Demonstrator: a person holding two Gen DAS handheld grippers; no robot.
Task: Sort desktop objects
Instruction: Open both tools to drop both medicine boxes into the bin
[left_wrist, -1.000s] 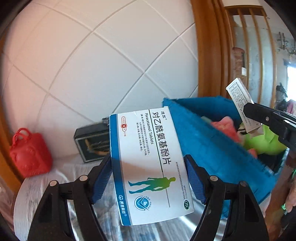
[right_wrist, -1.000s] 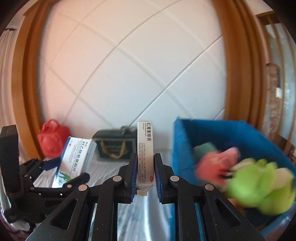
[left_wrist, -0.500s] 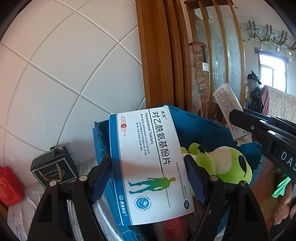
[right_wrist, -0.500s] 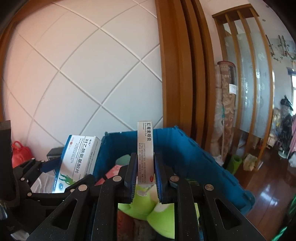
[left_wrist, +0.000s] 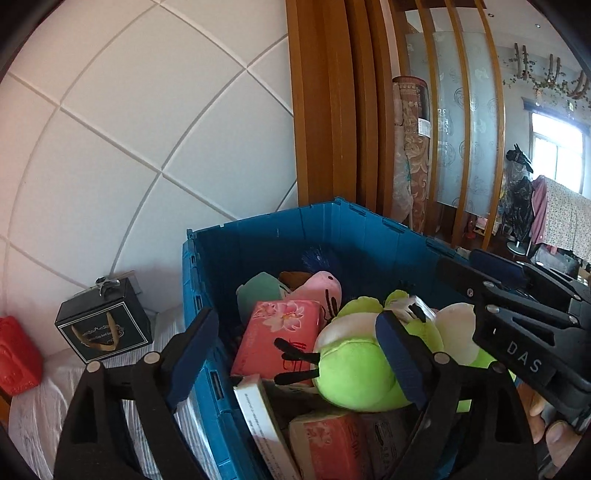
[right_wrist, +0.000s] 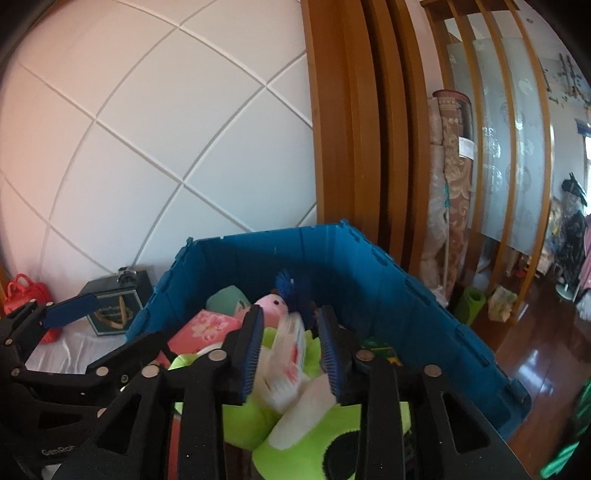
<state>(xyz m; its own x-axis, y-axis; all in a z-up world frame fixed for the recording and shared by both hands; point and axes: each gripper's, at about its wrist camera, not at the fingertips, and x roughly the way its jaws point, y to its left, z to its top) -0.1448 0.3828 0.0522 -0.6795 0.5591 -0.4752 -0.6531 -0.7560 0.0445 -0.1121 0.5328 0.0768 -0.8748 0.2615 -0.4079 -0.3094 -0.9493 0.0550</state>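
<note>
Both sets of jaws are opening over the blue plastic crate (left_wrist: 280, 236); left gripper (left_wrist: 295, 354) empty — white box (left_wrist: 258, 417) lies at six o'clock; right gripper (right_wrist: 291, 350) frames the blurred, falling carton (right_wrist: 290, 350), unpinched, long axis upright.
</note>
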